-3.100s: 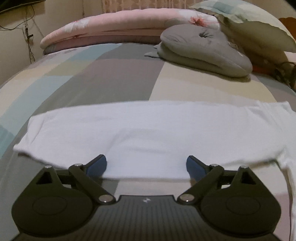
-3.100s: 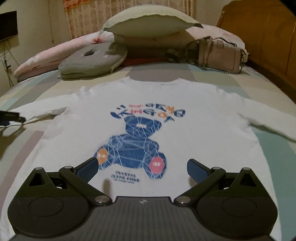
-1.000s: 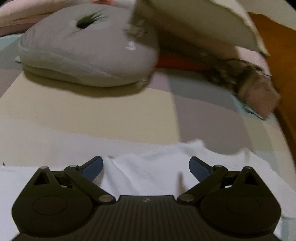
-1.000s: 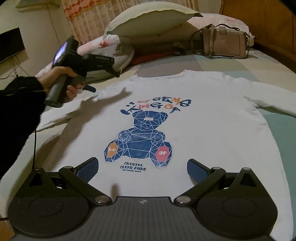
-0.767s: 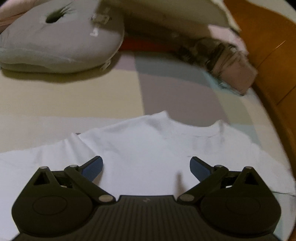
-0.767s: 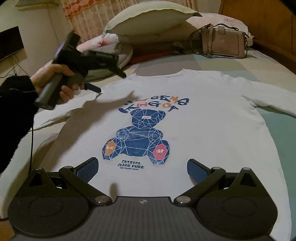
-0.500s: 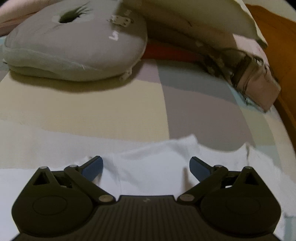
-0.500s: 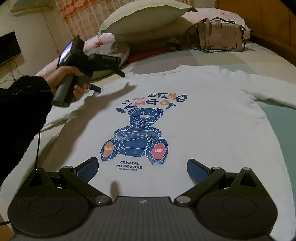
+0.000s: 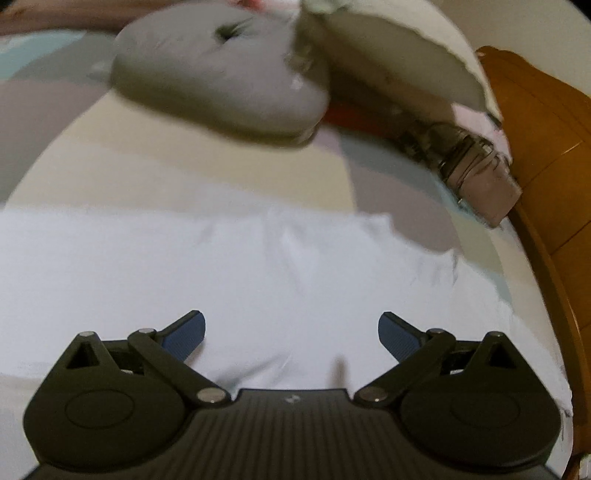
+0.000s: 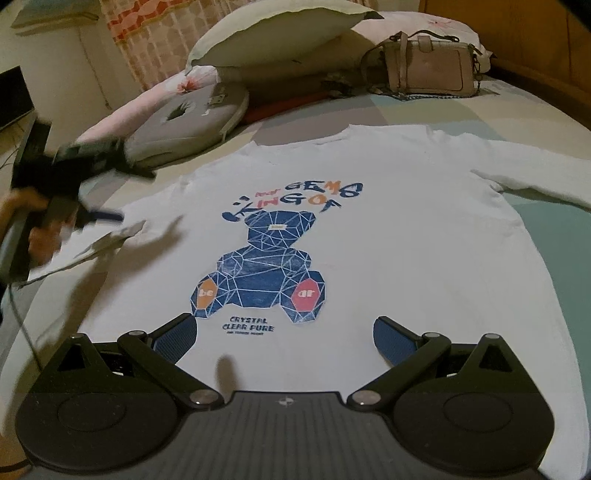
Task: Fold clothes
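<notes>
Bed [image 10: 546, 258] with patchwork sheet, wooden headboard [image 9: 535, 122] far right of the left tongs. White shirt [image 10: 388, 240] lies flat, print side up, on the bed straight ahead of the right tongs [image 10: 284, 338]; blue bear print [image 10: 266, 262] with text sits just ahead of and between their tips. Right sleeve runs off to the right, left sleeve toward the left tongs. Collar points away from the right tongs, toward the pillows.

Pale pillow [image 10: 280, 33] far ahead of the right tongs, propped on a pink floral one [image 10: 173, 92]. Grey cushion [image 10: 192, 118] ahead-left of the right tongs, beyond the shirt's left shoulder; in the left wrist view the same cushion [image 9: 218, 81] is ahead, slightly left. Pink bag [image 10: 428, 66] ahead-right of the right tongs, past the collar, by the pillows.

Right tongs: spread wide, empty, low over the shirt hem. Left tongs [image 9: 291, 334]: spread wide, empty, over white cloth near the left shoulder, collar edge ahead-right of them; view blurred. From the right wrist view the left tongs [image 10: 107, 214] appear far left, blurred, held in a hand [image 10: 40, 229], tip near the sleeve seam; contact with the cloth cannot be told.
</notes>
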Demonstrator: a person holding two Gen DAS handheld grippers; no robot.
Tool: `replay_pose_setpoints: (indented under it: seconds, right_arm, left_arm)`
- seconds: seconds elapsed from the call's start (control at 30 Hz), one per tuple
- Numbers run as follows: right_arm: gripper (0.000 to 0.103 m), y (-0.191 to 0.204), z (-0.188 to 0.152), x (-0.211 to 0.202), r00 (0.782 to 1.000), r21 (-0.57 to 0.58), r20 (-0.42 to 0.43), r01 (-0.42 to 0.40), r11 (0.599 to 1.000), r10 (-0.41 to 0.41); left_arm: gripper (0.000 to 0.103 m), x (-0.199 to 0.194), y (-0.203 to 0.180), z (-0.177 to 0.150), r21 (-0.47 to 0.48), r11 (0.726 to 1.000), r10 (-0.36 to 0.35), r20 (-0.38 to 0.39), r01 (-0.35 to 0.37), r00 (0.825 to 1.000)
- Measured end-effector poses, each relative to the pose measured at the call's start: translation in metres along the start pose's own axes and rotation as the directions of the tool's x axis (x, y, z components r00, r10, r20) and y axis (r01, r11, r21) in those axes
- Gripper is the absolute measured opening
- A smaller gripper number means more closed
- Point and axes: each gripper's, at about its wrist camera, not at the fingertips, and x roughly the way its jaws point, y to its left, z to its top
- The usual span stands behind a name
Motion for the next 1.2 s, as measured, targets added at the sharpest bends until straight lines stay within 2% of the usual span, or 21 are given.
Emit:
replay_pose_setpoints:
  seconds: [0.13, 0.33, 0.47, 0.57, 0.67, 0.8, 0.9, 1.0, 1.13, 1.2]
  right_arm:
    - [0.103, 0.000, 0.000, 0.003, 1.000, 0.001, -0.005, 0.009, 1.000, -0.009]
    - [0.103, 0.004, -0.003, 0.006, 0.999, -0.036, -0.004, 0.033, 0.999, -0.034]
    - [0.103, 0.004, -0.003, 0.006, 0.999, -0.040, -0.004, 0.037, 0.999, -0.037]
    - [0.103, 0.005, -0.003, 0.006, 0.999, -0.046, -0.005, 0.038, 0.998, -0.039]
    - [0.103, 0.003, -0.003, 0.006, 0.999, -0.044, -0.009, 0.035, 0.998, -0.035]
    - [0.103, 0.003, -0.003, 0.008, 0.999, -0.048, -0.010, 0.038, 0.998, -0.038]
    - [0.103, 0.003, -0.002, 0.007, 0.999, -0.044, -0.010, 0.035, 0.998, -0.035]
    - [0.103, 0.001, -0.001, 0.007, 1.000, -0.030, -0.009, 0.027, 0.999, -0.027]
    - [0.103, -0.001, -0.003, 0.005, 1.000, -0.026, -0.007, 0.028, 0.999, -0.028]
    - [0.103, -0.002, -0.004, 0.005, 1.000, -0.018, -0.004, 0.030, 0.999, -0.030]
  left_arm:
    - [0.100, -0.005, 0.016, -0.017, -0.047, 0.999, -0.013, -0.006, 0.012, 1.000]
    - [0.099, -0.024, -0.003, -0.017, 0.028, 0.998, 0.050, 0.017, -0.050, 0.999]
    - [0.099, -0.034, -0.034, -0.030, 0.088, 0.994, -0.070, 0.017, 0.068, 0.997]
    - [0.100, -0.025, -0.056, -0.043, 0.148, 0.983, -0.105, -0.011, 0.105, 0.994]
    - [0.100, -0.004, -0.059, -0.056, 0.168, 0.984, -0.050, -0.044, 0.057, 0.998]
    - [0.099, 0.000, -0.040, -0.064, 0.145, 0.986, 0.080, 0.020, -0.082, 0.997]
    - [0.099, -0.019, -0.036, -0.065, 0.100, 0.994, 0.030, 0.041, -0.034, 0.999]
    - [0.099, -0.039, -0.048, -0.072, 0.141, 0.990, -0.037, 0.078, 0.026, 0.996]
    - [0.100, -0.035, -0.058, -0.091, 0.179, 0.979, -0.098, 0.010, 0.095, 0.995]
    - [0.100, -0.028, -0.055, -0.105, 0.167, 0.983, -0.073, -0.015, 0.075, 0.997]
